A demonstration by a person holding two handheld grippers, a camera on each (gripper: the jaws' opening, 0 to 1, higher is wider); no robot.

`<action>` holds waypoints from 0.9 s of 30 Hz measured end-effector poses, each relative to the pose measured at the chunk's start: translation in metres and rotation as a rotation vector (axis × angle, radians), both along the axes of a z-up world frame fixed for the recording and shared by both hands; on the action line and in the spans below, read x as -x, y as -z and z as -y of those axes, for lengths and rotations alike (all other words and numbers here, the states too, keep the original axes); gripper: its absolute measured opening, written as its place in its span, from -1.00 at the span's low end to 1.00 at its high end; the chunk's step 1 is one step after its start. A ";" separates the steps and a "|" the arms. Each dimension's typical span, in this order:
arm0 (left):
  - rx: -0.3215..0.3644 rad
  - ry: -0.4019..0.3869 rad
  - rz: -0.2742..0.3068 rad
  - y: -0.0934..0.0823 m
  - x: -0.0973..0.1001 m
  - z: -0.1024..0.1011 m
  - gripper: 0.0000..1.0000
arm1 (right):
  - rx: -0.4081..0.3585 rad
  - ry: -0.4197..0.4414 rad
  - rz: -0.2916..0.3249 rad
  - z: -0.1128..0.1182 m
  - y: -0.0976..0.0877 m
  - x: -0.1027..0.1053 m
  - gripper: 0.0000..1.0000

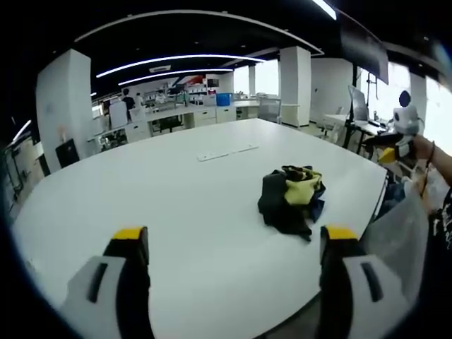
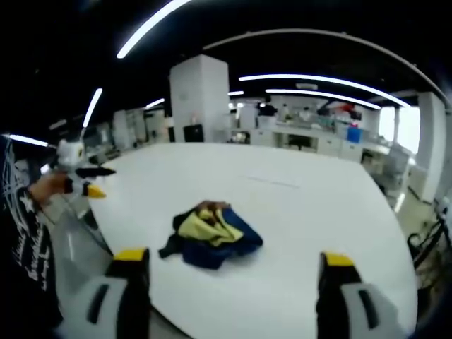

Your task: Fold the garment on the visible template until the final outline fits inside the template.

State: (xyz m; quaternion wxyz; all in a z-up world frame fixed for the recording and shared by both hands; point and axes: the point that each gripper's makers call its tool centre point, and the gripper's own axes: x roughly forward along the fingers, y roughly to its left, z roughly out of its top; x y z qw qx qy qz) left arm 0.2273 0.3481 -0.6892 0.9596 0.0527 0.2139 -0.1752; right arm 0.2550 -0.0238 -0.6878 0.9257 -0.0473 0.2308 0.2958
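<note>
Large white desk (image 1: pixel 176 205) seen in both views, rounded edge nearest. Garment (image 1: pixel 291 198) crumpled in heap near that near edge, black, yellow and blue layers bunched. No template outline made out on desk.

Left gripper (image 1: pixel 233 247) held above near edge, jaws wide apart, nothing held. Right gripper (image 2: pixel 229 272) likewise spread, empty.

Garment judged light, soft, limp; best pinched at loose outer edge (image 2: pixel 212 258), then spread flat before folding.
</note>
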 end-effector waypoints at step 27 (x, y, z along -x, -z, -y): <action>0.024 0.078 0.007 0.003 -0.020 0.019 0.86 | -0.014 -0.041 0.007 -0.012 0.004 -0.011 0.98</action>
